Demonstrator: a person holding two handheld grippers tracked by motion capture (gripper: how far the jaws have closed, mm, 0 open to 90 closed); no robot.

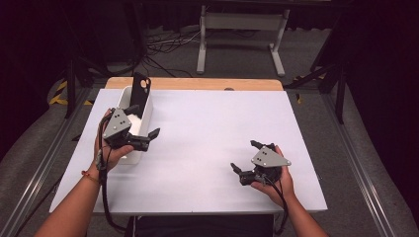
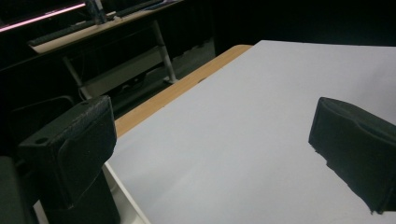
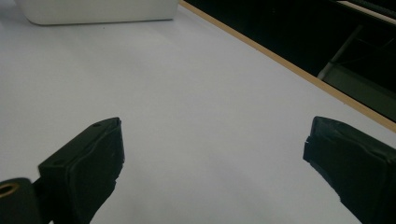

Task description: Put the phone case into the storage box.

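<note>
Table [image 1: 207, 148]: white top with a wooden strip along the far edge; bare across the middle, so both hands have free room to work.
White bin [image 1: 146, 106]: a narrow, open-topped container at the left of the table, running away from the person; it seems to be the store for the items being handled.
Black flat piece [image 1: 141, 94]: stands on end in the bin's far part, leaning against the wall and poking above the rim, probably so it is easy to grab.
White stuff [image 1: 134, 122]: lies in the bin's near part, too blurred to name.
Left gripper [image 1: 144, 123]: held over the bin's near end with its jaws spread wide and holding nothing, likely lined up for a reach into the bin.
Right gripper [image 1: 245, 159]: rests low at the table's right front, well apart from the bin, jaws spread wide and free of any load; it looks parked.
</note>
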